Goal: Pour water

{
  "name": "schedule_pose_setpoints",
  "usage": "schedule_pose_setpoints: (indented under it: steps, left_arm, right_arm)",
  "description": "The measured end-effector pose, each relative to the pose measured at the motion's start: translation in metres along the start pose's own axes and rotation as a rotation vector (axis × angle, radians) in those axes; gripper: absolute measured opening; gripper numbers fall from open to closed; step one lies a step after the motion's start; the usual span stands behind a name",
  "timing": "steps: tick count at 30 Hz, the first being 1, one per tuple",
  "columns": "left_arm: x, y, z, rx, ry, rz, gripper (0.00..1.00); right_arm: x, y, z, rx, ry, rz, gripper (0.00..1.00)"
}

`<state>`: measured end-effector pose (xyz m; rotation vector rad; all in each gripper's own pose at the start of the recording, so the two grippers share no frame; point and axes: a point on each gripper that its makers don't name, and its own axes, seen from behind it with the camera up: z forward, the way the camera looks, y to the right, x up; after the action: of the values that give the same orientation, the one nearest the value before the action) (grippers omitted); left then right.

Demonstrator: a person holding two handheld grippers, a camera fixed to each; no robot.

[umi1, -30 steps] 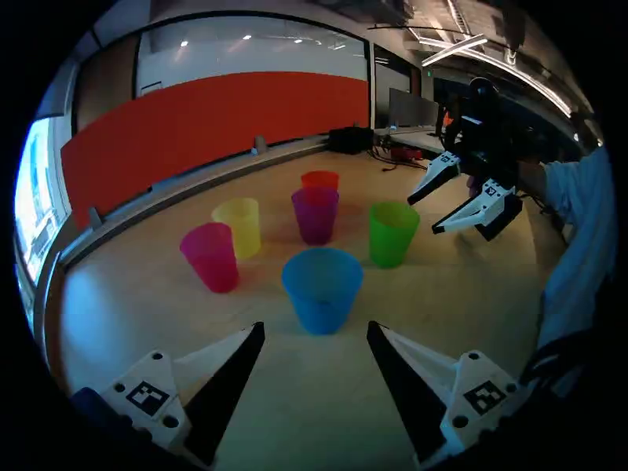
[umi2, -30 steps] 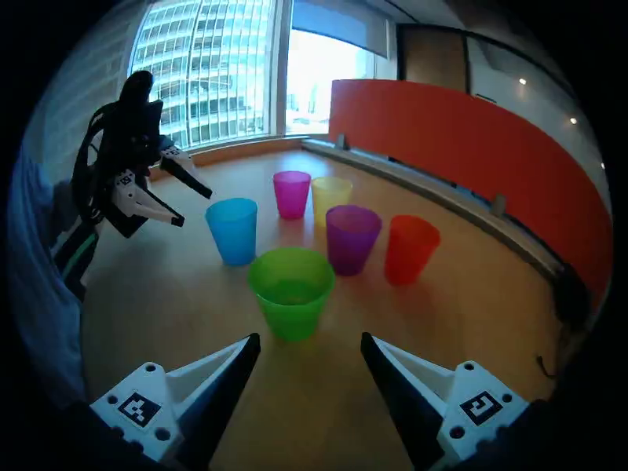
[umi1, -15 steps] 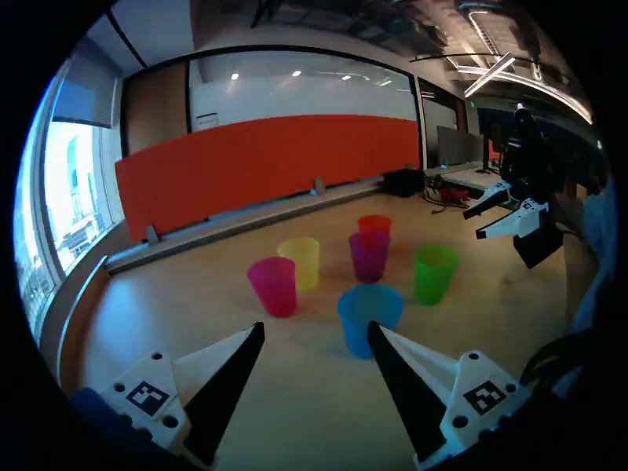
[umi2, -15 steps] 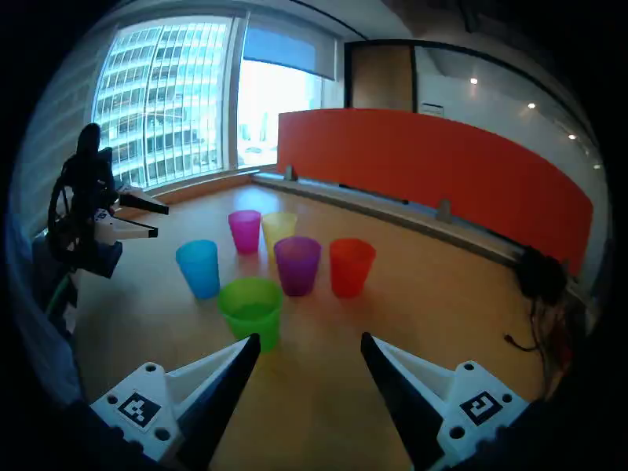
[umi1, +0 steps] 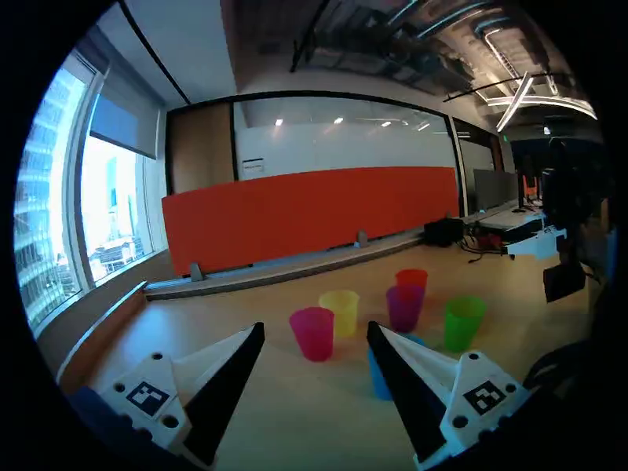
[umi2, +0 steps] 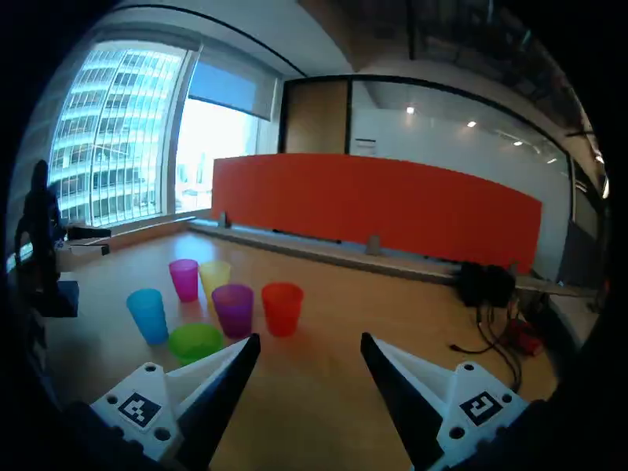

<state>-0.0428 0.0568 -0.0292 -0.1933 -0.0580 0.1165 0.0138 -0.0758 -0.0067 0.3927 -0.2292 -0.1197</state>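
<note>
Holds left tongs [umi1: 314, 325] released and empty over the surface [umi1: 314, 416]. Faces a close cluster there: pink cup [umi1: 312, 334], yellow cup [umi1: 338, 310], purple cup [umi1: 405, 306], red cup [umi1: 411, 277], green cup [umi1: 463, 322], plus blue cup [umi1: 377, 377] half hidden behind one finger [umi1: 408, 385]. Holds right tongs [umi2: 308, 336] likewise released and empty, looking past its left finger at green cup and the rest upright beyond.

Orange wall panel [umi1: 314, 208], bright windows [umi2: 125, 157].

Cups [umi2: 234, 308] cluster ahead — open tabletop [umi2: 392, 314] beside and beyond them.
</note>
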Motion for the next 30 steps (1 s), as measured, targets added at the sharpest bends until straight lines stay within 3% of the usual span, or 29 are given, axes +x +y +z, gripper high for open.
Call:
schedule_pose_setpoints:
  steps: [12,20,30]
  left_arm:
    - [0.021,-0.014,-0.007,0.119,0.111,-0.041,0.97]
    - [0.020,-0.018,-0.005,0.161,0.129,-0.064,0.97]
    - [0.013,-0.026,0.000,0.199,0.137,-0.062,0.97]
  right_arm:
    - [0.035,0.037,-0.010,-0.210,0.174,0.057,0.99]
    - [0.050,0.060,-0.028,-0.332,0.281,0.110,0.99]
    - [0.045,0.071,-0.042,-0.409,0.313,0.124,0.99]
